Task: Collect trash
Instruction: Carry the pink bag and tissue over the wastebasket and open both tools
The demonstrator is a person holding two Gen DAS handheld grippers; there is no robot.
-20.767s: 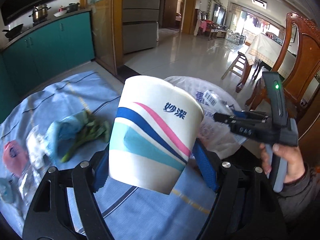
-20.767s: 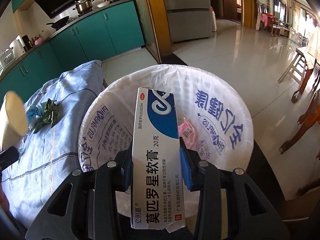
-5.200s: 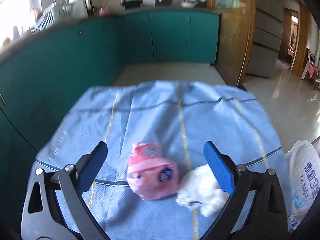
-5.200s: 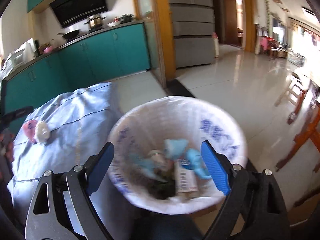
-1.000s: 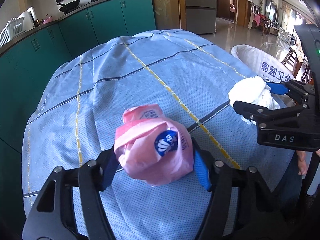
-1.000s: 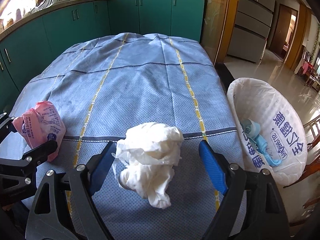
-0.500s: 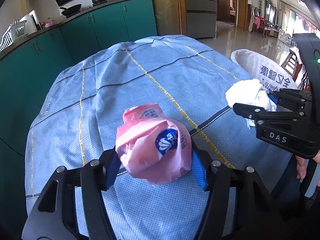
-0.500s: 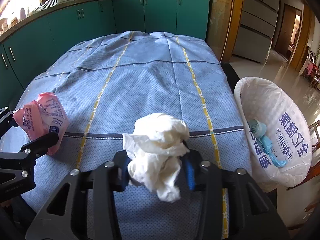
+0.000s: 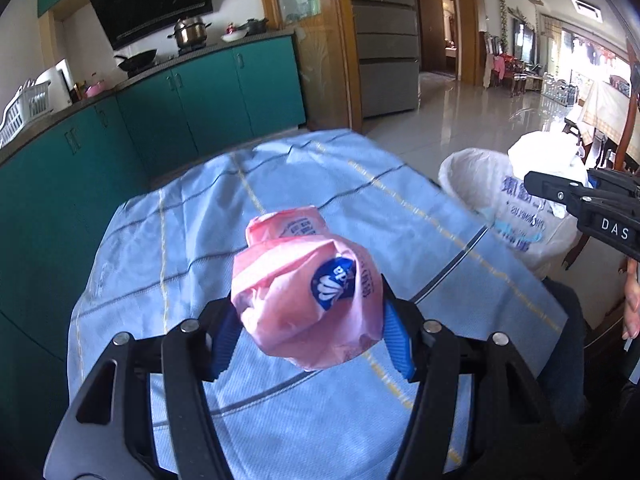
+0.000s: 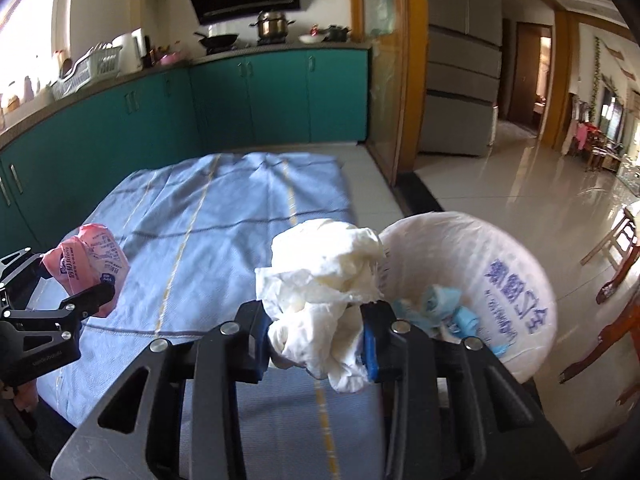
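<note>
Above the table (image 9: 168,240), we carry a pink wrapper (image 9: 306,292) pinched in the left gripper (image 9: 310,340) and a tissue wad (image 10: 324,280) in the right gripper (image 10: 316,340), its jaws closing; next, the bin (image 10: 520,280)

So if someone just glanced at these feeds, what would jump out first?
The crumpled pink plastic wrapper clamped in the left hand-held gripper, above the blue tablecloth. Then the wad of white tissue between the closing jaws of the right hand-held gripper, beside the white-lined trash bin at the table's right edge.

"DAS" on the right tongs' (image 9: 592,196) black body
</note>
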